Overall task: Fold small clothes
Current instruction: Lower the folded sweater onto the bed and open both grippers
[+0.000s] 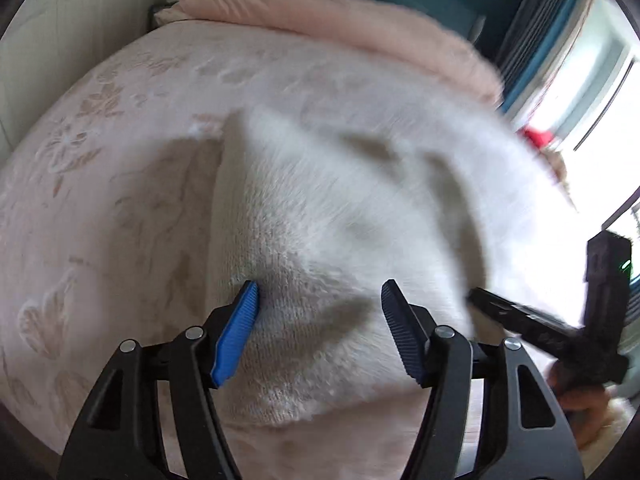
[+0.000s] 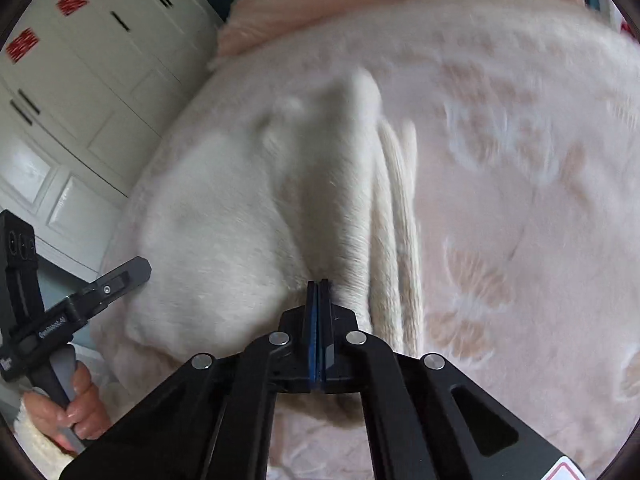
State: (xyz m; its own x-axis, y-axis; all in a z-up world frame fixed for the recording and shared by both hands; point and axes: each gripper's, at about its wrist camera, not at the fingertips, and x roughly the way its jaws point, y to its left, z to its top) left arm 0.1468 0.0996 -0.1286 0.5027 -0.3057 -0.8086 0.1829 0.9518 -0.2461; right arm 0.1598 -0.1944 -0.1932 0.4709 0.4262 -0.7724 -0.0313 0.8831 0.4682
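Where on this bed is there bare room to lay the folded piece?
Bare patterned bedspread lies right of the white fuzzy garment in the right wrist view, and left of it in the left wrist view. The middle is crowded by the garment; the pink blanket borders the far edge.

Fluffy white garment (image 1: 344,208), rumpled on bed

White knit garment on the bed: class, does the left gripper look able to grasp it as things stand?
Probably yes. The left gripper is open right over the white knit garment, nothing between them; the right gripper pinches another edge.
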